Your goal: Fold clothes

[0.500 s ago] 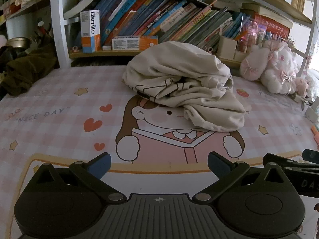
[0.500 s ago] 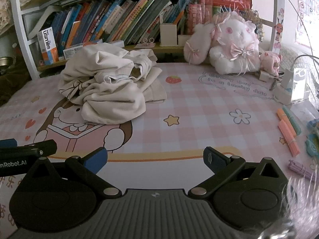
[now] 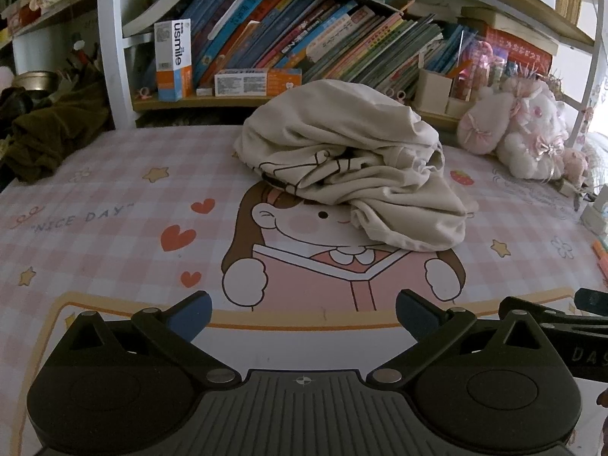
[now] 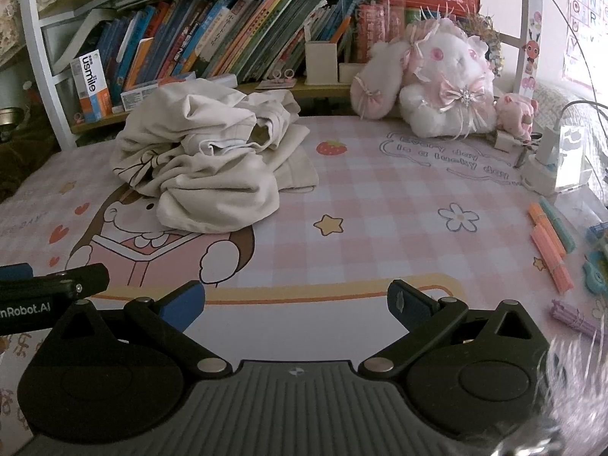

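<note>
Two spread, empty grippers: my left gripper has the crumpled cream garment at twelve o'clock; my right gripper at eleven, so left sits squarer.

My left gripper and right gripper are black, with blue finger pads, silver rivets, ribbed grey bases.

Cream garment with black line print; pink-and-white checked table mat; blue-tipped black claws.
</note>
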